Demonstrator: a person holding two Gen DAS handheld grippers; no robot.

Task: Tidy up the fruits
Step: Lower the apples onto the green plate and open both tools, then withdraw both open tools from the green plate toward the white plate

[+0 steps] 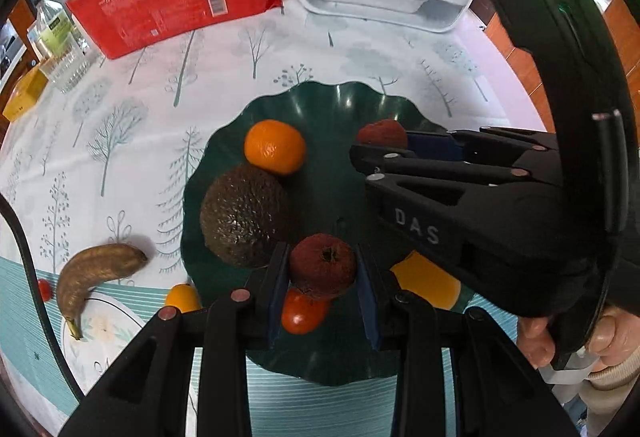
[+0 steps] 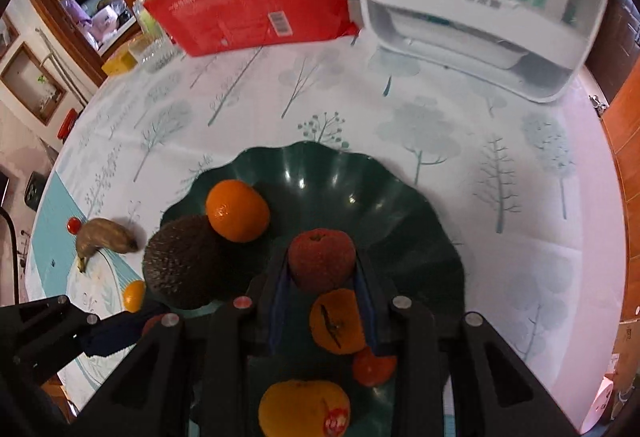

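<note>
You are working over the green scalloped plate point(image 2: 400, 193), which is already carrying an avocado point(image 2: 180, 261), a mandarin point(image 2: 237, 211) and smaller orange fruits near its front edge. Your right gripper point(image 2: 322, 265) is clamping a red lychee-like fruit point(image 2: 322, 261) above the plate's middle; your left gripper point(image 1: 322, 269) is pinching a darker red fruit point(image 1: 322, 264) over the near rim, above a small tomato point(image 1: 302, 311). Judging by this, you are placing both, so be lowering each into bare green, right one first, easing the fingers apart only once the fruit is resting. The grippers are crowding each other. A brown banana point(image 1: 94, 269) is waiting on the tablecloth point(image 1: 224, 61), with a cherry tomato point(image 1: 45, 289) beside it.
</note>
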